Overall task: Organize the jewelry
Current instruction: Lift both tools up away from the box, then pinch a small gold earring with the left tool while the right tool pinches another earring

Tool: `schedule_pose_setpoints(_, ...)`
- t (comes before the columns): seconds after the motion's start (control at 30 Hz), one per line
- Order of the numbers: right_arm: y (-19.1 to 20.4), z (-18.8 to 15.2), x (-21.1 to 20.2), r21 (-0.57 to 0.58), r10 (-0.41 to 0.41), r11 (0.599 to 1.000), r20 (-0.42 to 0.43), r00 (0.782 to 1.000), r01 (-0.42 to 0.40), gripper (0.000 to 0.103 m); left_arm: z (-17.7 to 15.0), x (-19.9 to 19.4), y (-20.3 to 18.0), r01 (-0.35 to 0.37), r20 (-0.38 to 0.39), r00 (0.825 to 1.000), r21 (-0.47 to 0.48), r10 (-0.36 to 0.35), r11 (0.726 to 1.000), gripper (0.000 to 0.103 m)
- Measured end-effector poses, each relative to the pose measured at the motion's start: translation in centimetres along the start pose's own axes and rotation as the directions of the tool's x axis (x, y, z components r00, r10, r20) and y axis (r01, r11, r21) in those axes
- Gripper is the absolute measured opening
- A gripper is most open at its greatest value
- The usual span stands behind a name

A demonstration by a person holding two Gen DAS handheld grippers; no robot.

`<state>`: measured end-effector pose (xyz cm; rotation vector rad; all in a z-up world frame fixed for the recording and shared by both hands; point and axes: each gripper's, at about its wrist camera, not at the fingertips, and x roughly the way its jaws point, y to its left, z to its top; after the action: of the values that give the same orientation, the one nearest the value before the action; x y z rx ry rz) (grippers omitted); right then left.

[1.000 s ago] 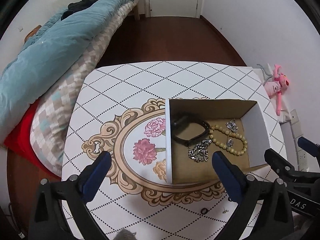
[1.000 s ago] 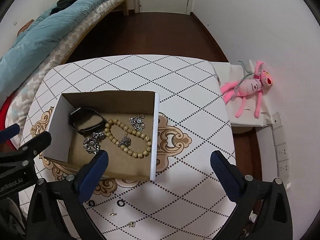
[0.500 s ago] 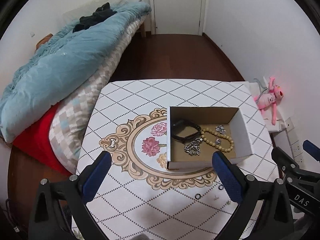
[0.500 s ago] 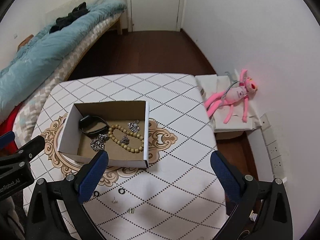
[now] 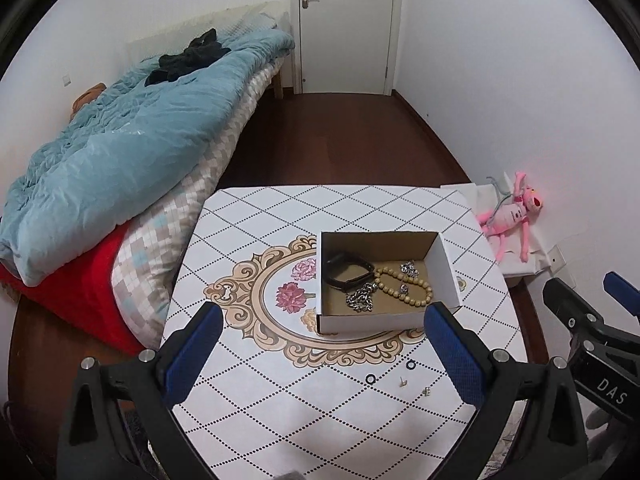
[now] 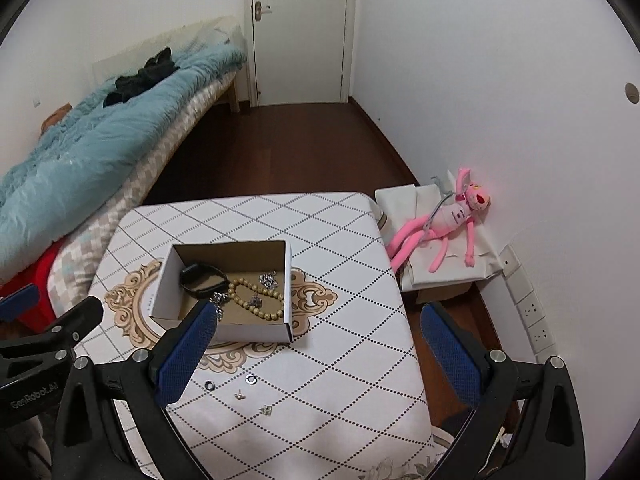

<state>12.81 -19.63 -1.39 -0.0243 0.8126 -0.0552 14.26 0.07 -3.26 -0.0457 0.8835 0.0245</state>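
both grippers higher, farther from box (image 5: 384,280)

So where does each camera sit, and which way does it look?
Left wrist: on the left gripper, above the near table edge, looking across the box toward the door; the right gripper shows at right.
Right wrist: on the right gripper, same direction; the left gripper shows at left.
Shared: box, table, pink toy, bed.
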Motion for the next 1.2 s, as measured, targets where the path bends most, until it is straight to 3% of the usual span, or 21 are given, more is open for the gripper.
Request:
schedule_pose_setpoints(0.13,-0.2,-0.2,-0.6,0.014,0.023,1.000,-0.003,1.000,-0.023,0.103,-0.2,0.0,0.1,-0.035,-0.009,0.999,-0.009,0.034,0.999,0.103)
schedule_pose_setpoints(0.3,-0.3,-2.0,1.5,0.018,0.053,0.999,-0.077,0.996,-0.051,0.103,-2.2,2.8,0.5,-0.066,-0.077,0.995,0.002,0.066,0.998,0.103)
schedule_pose_setpoints(0.53,-0.2,-8.8,8.0,0.080,0.144,0.989,-0.251,0.957,-0.127,0.102,-7.4,8.1,1.5,-0.126,-0.214,0.968,0.032,0.130,0.992,0.103)
schedule_pose_setpoints(0.67,1.0,-12.7,11.2,0.098,0.180,0.983,-0.318,0.931,-0.156,0.076,-9.8,10.1,1.8,-0.148,-0.271,0.950,0.057,0.158,0.987,0.103)
schedule_pose_setpoints(0.73,1.6,-13.9,12.2,0.100,0.182,0.982,-0.330,0.926,-0.157,0.074,-10.8,11.0,1.9,-0.154,-0.298,0.940,0.063,0.166,0.986,0.103)
schedule_pose_setpoints(0.83,2.3,-14.9,13.2,0.093,0.177,0.984,-0.329,0.928,-0.154,0.062,-11.7,11.7,2.1,-0.159,-0.320,0.931,0.068,0.173,0.985,0.103)
schedule_pose_setpoints(0.9,2.7,-15.3,13.7,0.087,0.174,0.984,-0.329,0.928,-0.154,0.050,-12.1,12.0,2.3,-0.164,-0.329,0.927,0.072,0.178,0.984,0.103)
schedule_pose_setpoints(1.03,3.8,-15.4,13.8,0.042,0.142,0.990,-0.301,0.943,-0.136,0.038,-12.4,12.4,2.4,-0.167,-0.336,0.924,0.071,0.181,0.983,0.103)
schedule_pose_setpoints(1.1,4.3,-15.4,13.8,0.009,0.119,0.993,-0.293,0.949,-0.121,0.016,-12.3,12.5,2.4,-0.167,-0.336,0.924,0.073,0.182,0.983,0.103)
schedule_pose_setpoints(1.2,4.6,-15.4,13.7,-0.021,0.112,0.992,-0.286,0.952,-0.123,0.014,-12.3,12.5,1.9,-0.162,-0.329,0.927,0.082,0.180,0.983,0.103)
